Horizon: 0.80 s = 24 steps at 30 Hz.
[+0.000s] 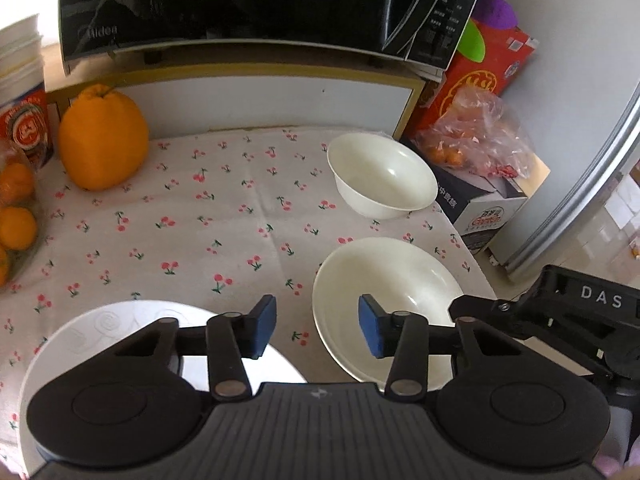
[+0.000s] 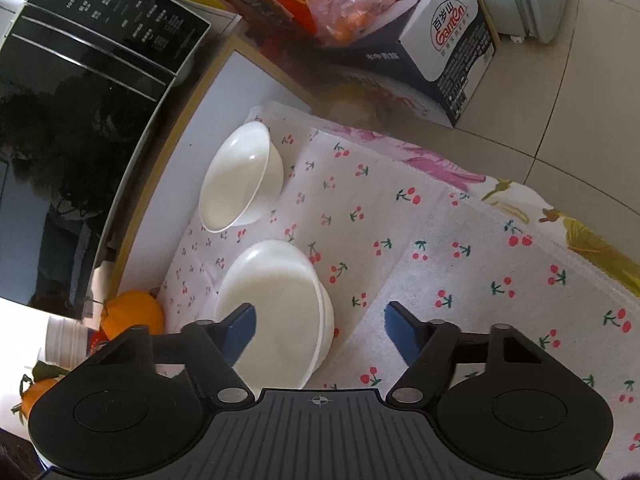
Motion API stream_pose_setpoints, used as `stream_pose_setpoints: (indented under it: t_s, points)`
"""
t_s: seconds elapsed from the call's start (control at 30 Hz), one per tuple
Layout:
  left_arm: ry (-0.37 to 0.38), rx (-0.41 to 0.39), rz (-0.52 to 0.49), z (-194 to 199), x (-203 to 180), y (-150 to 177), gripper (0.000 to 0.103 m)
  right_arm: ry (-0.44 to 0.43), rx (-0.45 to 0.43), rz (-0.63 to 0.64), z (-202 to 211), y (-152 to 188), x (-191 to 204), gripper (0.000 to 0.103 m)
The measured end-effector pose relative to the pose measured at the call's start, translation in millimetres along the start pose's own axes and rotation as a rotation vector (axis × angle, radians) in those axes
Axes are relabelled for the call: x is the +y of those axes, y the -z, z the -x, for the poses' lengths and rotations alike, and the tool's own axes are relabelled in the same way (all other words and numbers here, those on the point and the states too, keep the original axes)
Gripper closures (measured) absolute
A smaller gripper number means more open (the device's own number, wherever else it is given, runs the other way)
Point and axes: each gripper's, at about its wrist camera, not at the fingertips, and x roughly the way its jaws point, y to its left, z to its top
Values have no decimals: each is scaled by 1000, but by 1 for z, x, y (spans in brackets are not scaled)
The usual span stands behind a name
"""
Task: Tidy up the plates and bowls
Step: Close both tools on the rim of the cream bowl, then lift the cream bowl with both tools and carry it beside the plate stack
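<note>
Both claws, left gripper and right gripper, gape wide, holding nothing. Right one straddles the rim of the stacked wide white ceramic bowls; glossy rim could slip or knock the small deep white bowl just behind.

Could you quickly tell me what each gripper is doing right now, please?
Left gripper: open, holding nothing.
Right gripper: open, holding nothing, jaws straddling the near rim of the wide bowl.

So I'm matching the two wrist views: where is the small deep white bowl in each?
Left wrist: small deep bowl, upper right, beyond the wide shallow bowl.
Right wrist: small deep bowl, centre left, beside the cabinet.
Shared landmark: the microwave.
</note>
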Motion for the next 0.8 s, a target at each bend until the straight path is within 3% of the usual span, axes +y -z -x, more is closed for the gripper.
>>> stream_pose_setpoints:
  t_s: [0.3, 0.47, 0.8]
  points:
    - [14, 37, 23, -5, 3, 2, 87, 10, 18, 14, -6, 6, 4, 66]
    - [37, 51, 53, -6, 7, 3, 93, -5, 39, 21, -9, 8, 5, 82]
    - [45, 55, 58, -6, 6, 3, 94, -5, 49, 28, -8, 9, 7, 83]
